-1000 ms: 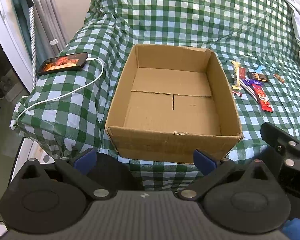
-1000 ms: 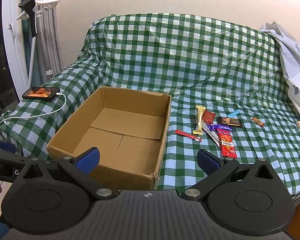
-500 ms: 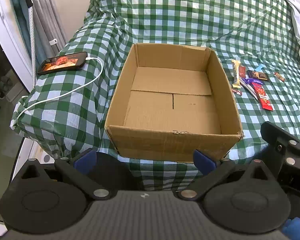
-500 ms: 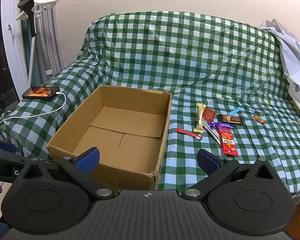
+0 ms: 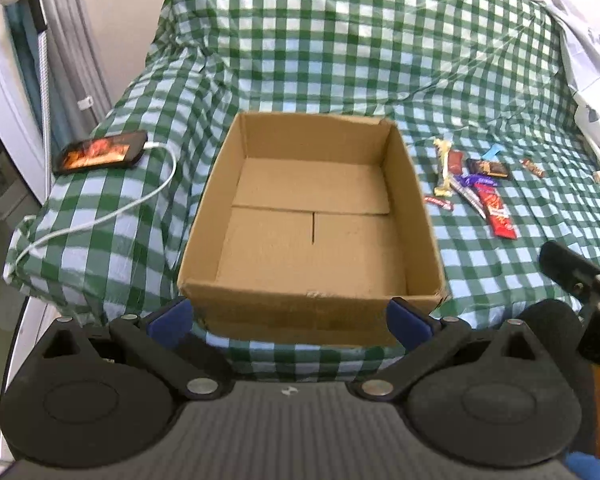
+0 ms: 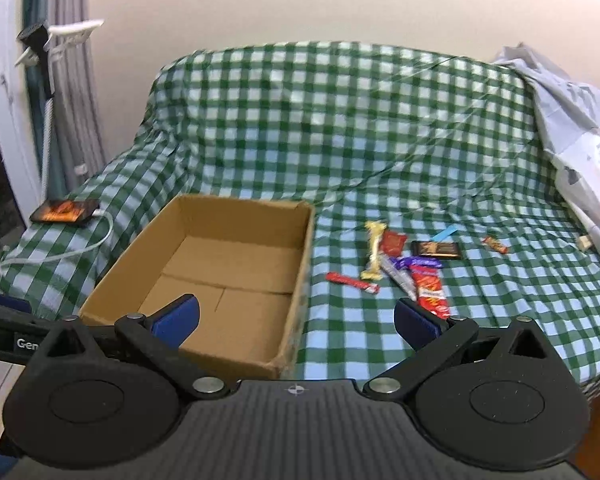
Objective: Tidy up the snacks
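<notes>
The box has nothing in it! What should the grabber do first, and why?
Probably reach the right tool, open and holding nothing, toward the small red stick snack. It lies nearest the empty cardboard box, apart from the other snacks.

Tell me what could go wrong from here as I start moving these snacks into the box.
1. The snacks lie overlapped in a tight cluster, so the open right gripper may pinch two wrappers at once or push others aside.
2. The cardboard box sits loose on the soft checked cover, near its front edge; a bump could shift it or tip it.
3. The phone and its white cable lie left of the box, where the open left gripper could snag them.
</notes>
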Demonstrator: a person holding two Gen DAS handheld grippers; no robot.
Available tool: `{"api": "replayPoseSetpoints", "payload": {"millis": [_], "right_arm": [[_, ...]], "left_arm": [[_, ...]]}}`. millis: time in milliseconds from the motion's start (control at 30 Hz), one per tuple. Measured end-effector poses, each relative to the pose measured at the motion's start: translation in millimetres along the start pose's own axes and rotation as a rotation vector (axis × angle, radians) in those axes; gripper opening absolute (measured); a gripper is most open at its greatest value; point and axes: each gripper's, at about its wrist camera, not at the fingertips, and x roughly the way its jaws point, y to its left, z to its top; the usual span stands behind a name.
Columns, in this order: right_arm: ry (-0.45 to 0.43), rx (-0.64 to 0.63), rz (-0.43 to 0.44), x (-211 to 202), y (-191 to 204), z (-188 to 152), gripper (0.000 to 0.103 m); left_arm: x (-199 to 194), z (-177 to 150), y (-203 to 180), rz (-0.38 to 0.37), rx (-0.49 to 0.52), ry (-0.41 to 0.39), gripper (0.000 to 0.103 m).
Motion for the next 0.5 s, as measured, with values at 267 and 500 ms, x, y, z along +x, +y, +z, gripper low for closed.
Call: {"api": "replayPoseSetpoints", "payload": {"millis": [267, 500], "right_arm": [[-0.078, 0.103, -0.05, -1, -95, 27, 0.103], [-0.269, 0.263, -0.291, -22, -254, 95, 0.103]], "left_arm": [[7, 58, -48, -0.005, 0.018, -0.002, 0.103], [24, 139, -129, -0.048, 0.15, -0.044, 0.103]]}}
